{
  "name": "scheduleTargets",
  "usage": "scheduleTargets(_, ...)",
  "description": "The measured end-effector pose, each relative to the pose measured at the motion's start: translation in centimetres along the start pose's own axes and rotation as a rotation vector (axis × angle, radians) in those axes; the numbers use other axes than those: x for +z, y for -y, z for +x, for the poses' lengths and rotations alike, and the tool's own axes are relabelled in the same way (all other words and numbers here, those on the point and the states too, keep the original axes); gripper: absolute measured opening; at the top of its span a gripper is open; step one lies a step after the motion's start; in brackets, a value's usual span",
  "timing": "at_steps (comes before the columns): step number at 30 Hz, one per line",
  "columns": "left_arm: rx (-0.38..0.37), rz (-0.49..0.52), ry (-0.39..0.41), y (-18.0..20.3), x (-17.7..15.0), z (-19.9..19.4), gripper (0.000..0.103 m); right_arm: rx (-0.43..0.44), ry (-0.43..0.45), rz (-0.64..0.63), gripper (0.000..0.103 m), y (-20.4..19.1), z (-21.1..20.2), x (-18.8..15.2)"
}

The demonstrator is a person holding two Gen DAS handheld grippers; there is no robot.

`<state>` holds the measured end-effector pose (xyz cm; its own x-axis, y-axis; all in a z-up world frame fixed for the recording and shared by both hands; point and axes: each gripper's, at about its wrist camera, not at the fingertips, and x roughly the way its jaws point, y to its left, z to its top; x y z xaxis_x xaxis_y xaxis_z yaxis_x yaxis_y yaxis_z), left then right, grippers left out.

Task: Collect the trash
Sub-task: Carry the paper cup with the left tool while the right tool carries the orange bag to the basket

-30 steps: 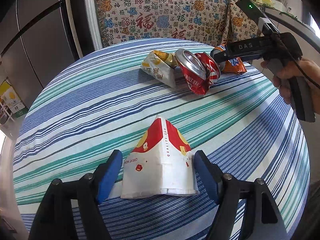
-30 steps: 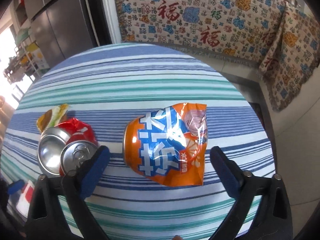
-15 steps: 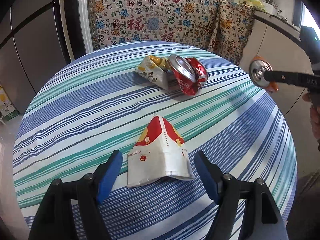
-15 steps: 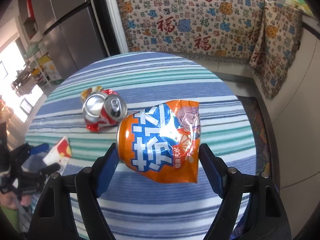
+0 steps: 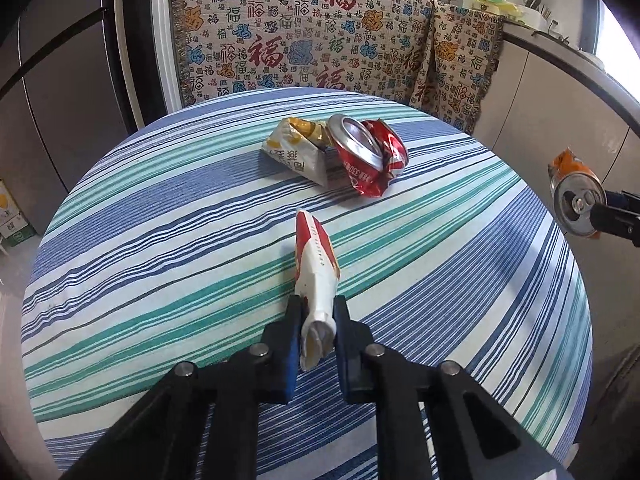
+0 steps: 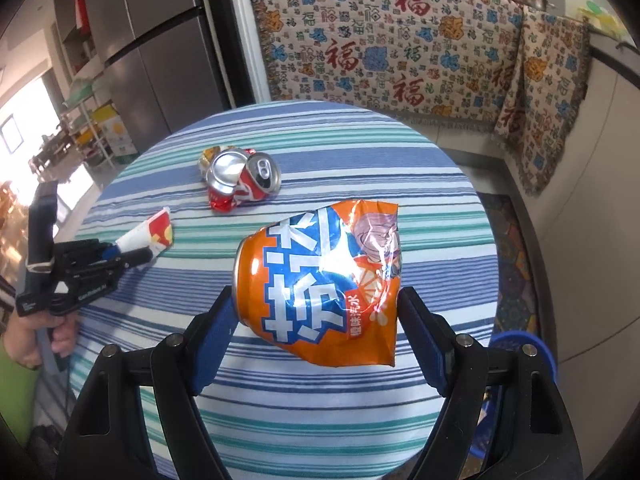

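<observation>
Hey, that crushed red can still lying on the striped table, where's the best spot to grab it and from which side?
Probably across the crumpled waist of the red can, between its two ends. It lies on its side on the table, so come from above. The snack wrapper touches its left side in the left wrist view, so approach from the open right.

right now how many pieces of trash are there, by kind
crushed cans: 2, the orange can in the right gripper and the red can on the table
paper cups: 1, the flattened paper cup pinched in the left gripper
wrappers: 1, the white and yellow wrapper beside the red can
total: 4
</observation>
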<state>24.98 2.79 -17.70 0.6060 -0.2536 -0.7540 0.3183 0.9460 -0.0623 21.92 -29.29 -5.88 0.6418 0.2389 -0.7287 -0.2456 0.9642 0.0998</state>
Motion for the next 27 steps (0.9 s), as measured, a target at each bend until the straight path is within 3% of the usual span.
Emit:
scheduleTargets(7, -0.071, 0.009, 0.021, 2.1, 0.1, -1.2, 0.014, -0.010, -0.015, 0.078, 0.081, 2.5, -0.3, -1.1)
scheduleTargets(15, -0.101, 0.048, 0.045, 6.1, 0.2, -2.3, 0.014, -0.005, -0.026, 0.092, 0.081, 3.0, -1.0, -2.4)
scheduleTargets(27, -0.038, 0.070, 0.064, 8.6, 0.1, -3.2, 0.014, 0.013, -0.022, 0.076, 0.081, 1.9, -1.2, -2.5)
